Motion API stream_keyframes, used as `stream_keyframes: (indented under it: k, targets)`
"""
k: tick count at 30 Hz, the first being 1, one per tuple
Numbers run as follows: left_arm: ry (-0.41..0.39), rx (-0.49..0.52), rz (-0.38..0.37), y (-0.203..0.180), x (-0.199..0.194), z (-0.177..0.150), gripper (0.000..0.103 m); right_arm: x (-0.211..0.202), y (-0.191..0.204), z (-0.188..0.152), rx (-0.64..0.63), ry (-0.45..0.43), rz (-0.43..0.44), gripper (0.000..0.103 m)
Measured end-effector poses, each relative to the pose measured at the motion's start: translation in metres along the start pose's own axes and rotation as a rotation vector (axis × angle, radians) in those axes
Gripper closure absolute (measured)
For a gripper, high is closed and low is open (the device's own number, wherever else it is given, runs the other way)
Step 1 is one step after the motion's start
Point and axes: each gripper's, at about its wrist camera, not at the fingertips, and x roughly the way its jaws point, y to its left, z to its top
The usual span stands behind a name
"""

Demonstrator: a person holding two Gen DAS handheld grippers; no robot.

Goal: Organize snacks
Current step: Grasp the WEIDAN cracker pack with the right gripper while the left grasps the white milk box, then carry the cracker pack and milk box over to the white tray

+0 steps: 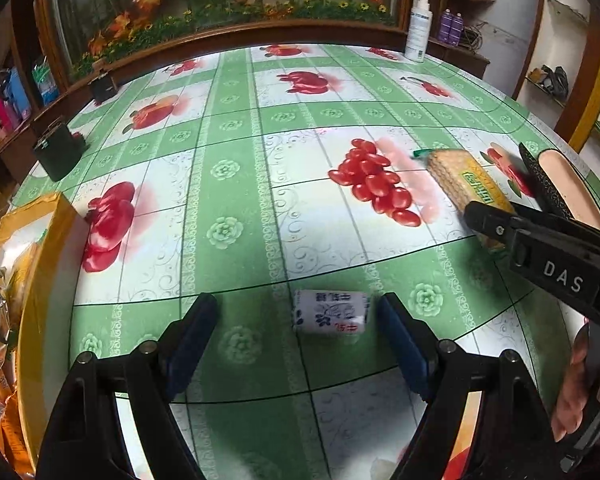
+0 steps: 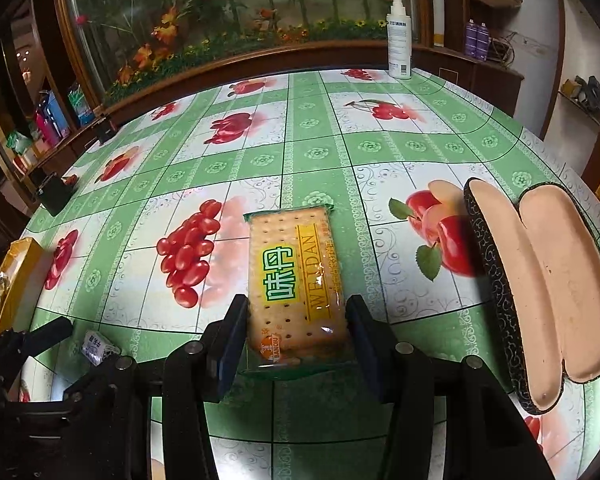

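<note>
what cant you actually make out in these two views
- Cracker packet: in the left wrist view the right gripper hides its near end; whether the fingers already pinch it is unclear.
- Yellow tray: cut off by the left edge in both views, so its contents are only partly seen.
- Small white candy between the left gripper fingers: print too small to read.
- Spray bottle: label too small.

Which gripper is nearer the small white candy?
Left. The left gripper has its open fingers on either side of the small white candy; the right gripper is off to its right, around the cracker pack.
</note>
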Motion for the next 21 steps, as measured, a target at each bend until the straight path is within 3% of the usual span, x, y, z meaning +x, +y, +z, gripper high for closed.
stream_keyframes:
  k: [4,5,6,7,21]
  targets:
    - [-0.025,0.011,-0.009,-0.005,-0.003,-0.004,0.026,0.000,0.001,0.000,-0.006,-0.001,-0.007,0.050]
    - [-0.033,0.014,-0.008,-0.006,-0.005,-0.005,0.039,0.000,0.001,0.000,-0.009,-0.002,-0.010,0.050]
    - [-0.043,0.023,-0.009,-0.008,-0.007,-0.005,0.065,0.000,0.002,0.000,-0.013,-0.002,-0.014,0.050]
    - [-0.041,0.032,-0.008,-0.010,-0.009,-0.005,0.072,0.000,0.003,-0.001,-0.019,-0.003,-0.019,0.050]
    - [-0.051,-0.035,-0.035,-0.002,-0.033,-0.014,0.072,-0.001,0.005,-0.003,-0.020,-0.015,-0.014,0.052]
